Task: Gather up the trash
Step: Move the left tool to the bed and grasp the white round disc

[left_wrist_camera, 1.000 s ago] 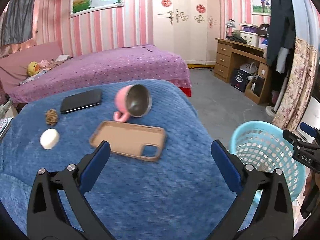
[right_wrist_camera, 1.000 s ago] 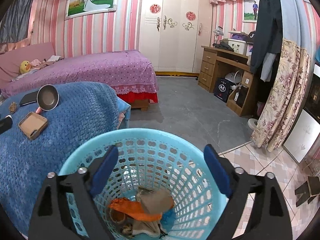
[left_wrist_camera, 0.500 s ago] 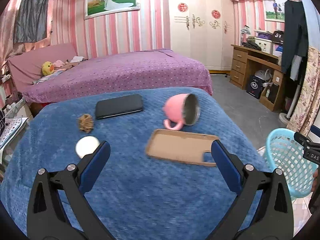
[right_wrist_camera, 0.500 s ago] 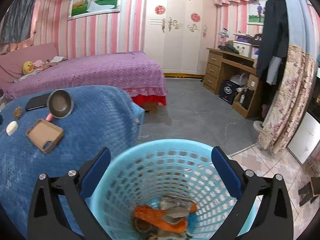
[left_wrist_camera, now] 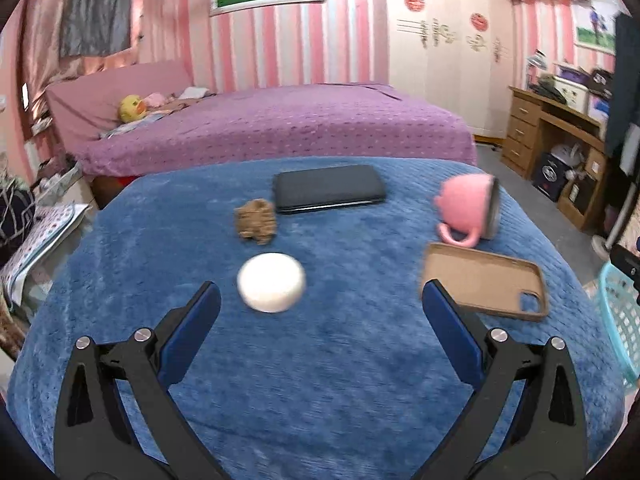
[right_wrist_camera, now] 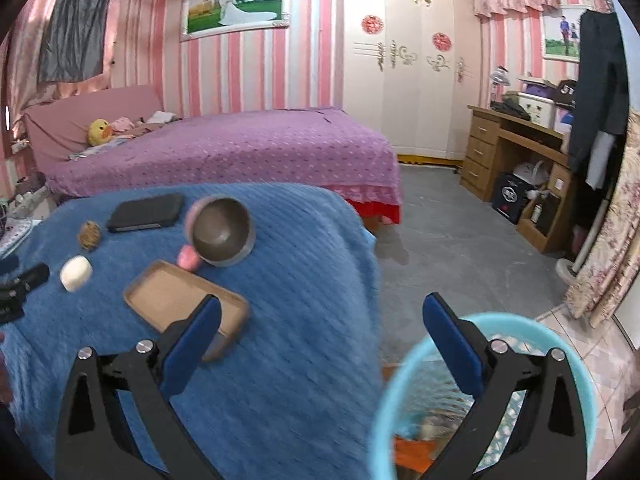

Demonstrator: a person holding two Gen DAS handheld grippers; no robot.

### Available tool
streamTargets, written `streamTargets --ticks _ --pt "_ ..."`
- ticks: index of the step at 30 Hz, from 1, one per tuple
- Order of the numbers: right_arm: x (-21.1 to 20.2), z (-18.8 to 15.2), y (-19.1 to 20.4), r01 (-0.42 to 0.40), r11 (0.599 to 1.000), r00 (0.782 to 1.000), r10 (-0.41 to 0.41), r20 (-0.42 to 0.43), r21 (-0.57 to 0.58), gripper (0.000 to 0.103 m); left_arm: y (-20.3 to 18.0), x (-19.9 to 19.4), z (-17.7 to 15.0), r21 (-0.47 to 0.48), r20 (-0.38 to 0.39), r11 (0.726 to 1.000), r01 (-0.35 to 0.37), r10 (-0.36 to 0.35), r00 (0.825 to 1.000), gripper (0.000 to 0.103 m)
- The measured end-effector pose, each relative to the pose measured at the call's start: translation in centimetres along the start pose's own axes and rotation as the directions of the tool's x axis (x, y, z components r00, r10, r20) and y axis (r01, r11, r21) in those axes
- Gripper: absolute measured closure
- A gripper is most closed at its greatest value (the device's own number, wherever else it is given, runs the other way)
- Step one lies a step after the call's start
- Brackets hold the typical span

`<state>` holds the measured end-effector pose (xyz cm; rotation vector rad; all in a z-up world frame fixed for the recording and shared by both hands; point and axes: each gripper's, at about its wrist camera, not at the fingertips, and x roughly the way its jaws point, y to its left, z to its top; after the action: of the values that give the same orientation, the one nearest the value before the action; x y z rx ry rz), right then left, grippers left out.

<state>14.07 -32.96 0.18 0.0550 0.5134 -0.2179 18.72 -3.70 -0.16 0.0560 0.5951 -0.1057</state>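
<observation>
A white round lump (left_wrist_camera: 271, 288) and a brown crumpled ball (left_wrist_camera: 256, 227) lie on the blue blanket (left_wrist_camera: 320, 380). My left gripper (left_wrist_camera: 320, 308) is open and empty, just short of the white lump, which sits between its fingers' lines. The lump (right_wrist_camera: 75, 273) and the ball (right_wrist_camera: 88, 235) also show in the right wrist view. My right gripper (right_wrist_camera: 320, 320) is open and empty, between the blanket's edge and the turquoise basket (right_wrist_camera: 580, 376). The basket holds orange and other scraps (right_wrist_camera: 412, 446). The basket's rim (left_wrist_camera: 618, 312) shows at the left view's right edge.
A black phone (left_wrist_camera: 328, 188), a pink mug on its side (left_wrist_camera: 468, 208) and a tan phone case (left_wrist_camera: 484, 286) lie on the blanket. A purple bed (left_wrist_camera: 280, 124) is behind. A wooden desk (right_wrist_camera: 516, 168) and grey floor (right_wrist_camera: 452, 240) are to the right.
My left gripper has swung left, so the white lump is now centred before it. My right gripper has moved left and up from over the basket toward the blanket's edge. Both stay open.
</observation>
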Motion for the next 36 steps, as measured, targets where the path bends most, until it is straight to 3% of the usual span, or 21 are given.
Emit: streamTargets --ticks 8,16,21,25,29,36 --pt "1.1 3.3 5.3 -0.074 0.996 0.996 0.076 0.044 -0.045 0.005 4.7 1.1 0.7 -0.075 -0.006 0.994 -0.081 0.080 0.997 0.006" --pt "3.9 1.4 8.4 -0.087 0.992 0.996 0.088 0.002 -0.096 0.005 7.8 3.9 -0.4 -0.117 -0.078 0.987 -0.111 0.103 0.992 0.006" --pt "4.9 1.3 7.5 -0.061 0.995 0.998 0.061 -0.005 -0.077 0.005 7.9 6.7 -0.9 -0.133 -0.150 0.986 -0.102 0.081 0.985 0.006" --pt "5.6 1.3 6.8 -0.032 0.996 0.999 0.031 -0.017 -0.086 0.005 6.8 8.2 -0.2 -0.149 -0.167 0.988 -0.051 0.025 0.986 0.006" --pt "6.0 1.3 6.0 -0.010 0.995 1.000 0.008 -0.021 -0.102 0.005 5.6 9.3 0.4 -0.133 -0.180 0.990 -0.050 0.025 0.983 0.006" --pt "7.1 1.3 4.3 -0.023 0.999 0.999 0.021 -0.044 -0.049 0.005 4.9 12.0 0.4 -0.130 -0.278 0.990 -0.047 0.009 0.961 0.009"
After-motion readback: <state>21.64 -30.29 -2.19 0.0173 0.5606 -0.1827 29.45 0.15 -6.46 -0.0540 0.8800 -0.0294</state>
